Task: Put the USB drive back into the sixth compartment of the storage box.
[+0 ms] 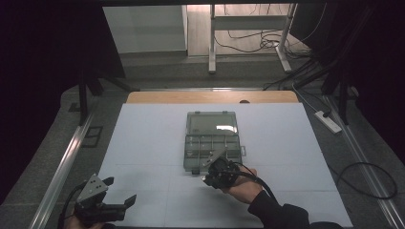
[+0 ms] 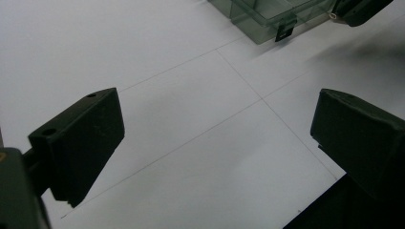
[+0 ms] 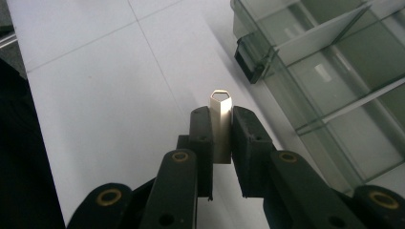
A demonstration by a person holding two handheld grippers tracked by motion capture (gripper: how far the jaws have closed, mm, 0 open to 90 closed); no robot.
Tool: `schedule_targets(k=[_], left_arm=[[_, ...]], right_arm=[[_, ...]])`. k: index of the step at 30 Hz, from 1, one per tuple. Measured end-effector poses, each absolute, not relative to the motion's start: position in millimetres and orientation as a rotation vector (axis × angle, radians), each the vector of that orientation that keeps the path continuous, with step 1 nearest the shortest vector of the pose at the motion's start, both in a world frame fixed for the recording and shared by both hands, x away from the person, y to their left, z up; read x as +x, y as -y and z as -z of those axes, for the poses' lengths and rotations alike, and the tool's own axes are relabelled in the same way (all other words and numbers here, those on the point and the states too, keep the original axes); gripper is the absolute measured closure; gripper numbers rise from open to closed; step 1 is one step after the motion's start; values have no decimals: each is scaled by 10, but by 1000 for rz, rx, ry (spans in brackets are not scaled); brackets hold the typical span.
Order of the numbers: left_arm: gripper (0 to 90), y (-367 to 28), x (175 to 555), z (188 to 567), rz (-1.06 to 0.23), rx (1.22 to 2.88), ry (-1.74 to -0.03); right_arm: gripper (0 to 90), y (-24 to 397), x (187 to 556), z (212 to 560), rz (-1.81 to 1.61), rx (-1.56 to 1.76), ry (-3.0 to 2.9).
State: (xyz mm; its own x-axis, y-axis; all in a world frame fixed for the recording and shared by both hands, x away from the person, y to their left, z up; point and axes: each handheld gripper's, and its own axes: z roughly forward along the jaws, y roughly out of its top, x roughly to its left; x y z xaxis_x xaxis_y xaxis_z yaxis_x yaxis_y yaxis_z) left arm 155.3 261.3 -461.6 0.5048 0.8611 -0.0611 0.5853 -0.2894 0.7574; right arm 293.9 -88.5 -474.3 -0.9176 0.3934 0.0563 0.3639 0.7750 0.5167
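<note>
A clear plastic compartment box [image 1: 211,145] lies open in the middle of the white mat, its lid [image 1: 212,123] folded back. My right gripper [image 1: 206,180] hovers just in front of the box's near edge, shut on a small silver metal USB stick [image 3: 220,107] that pokes up between the jaws [image 3: 221,129]. The box's empty compartments [image 3: 334,71] and a black latch [image 3: 250,57] lie just to that gripper's right. Near the table's front left, my left gripper [image 1: 119,191] is open over bare mat, with nothing between its jaws [image 2: 215,129]. The box corner [image 2: 267,14] and the right gripper [image 2: 358,9] appear far off.
A white mat [image 1: 143,143] with faint grid lines covers the table, and a wooden edge [image 1: 210,97] shows at the back. Metal rails run along both sides. Cables and a power strip [image 1: 328,121] lie on the floor at right.
</note>
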Motion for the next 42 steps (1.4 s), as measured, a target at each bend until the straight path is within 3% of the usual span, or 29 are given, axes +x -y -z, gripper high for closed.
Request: schedule_targets(k=[42], left_arm=[[46, -2622, 1555, 4618, -465, 1990, -1192]], right_arm=[[790, 781, 3421, 4588, -900, 721, -2760]])
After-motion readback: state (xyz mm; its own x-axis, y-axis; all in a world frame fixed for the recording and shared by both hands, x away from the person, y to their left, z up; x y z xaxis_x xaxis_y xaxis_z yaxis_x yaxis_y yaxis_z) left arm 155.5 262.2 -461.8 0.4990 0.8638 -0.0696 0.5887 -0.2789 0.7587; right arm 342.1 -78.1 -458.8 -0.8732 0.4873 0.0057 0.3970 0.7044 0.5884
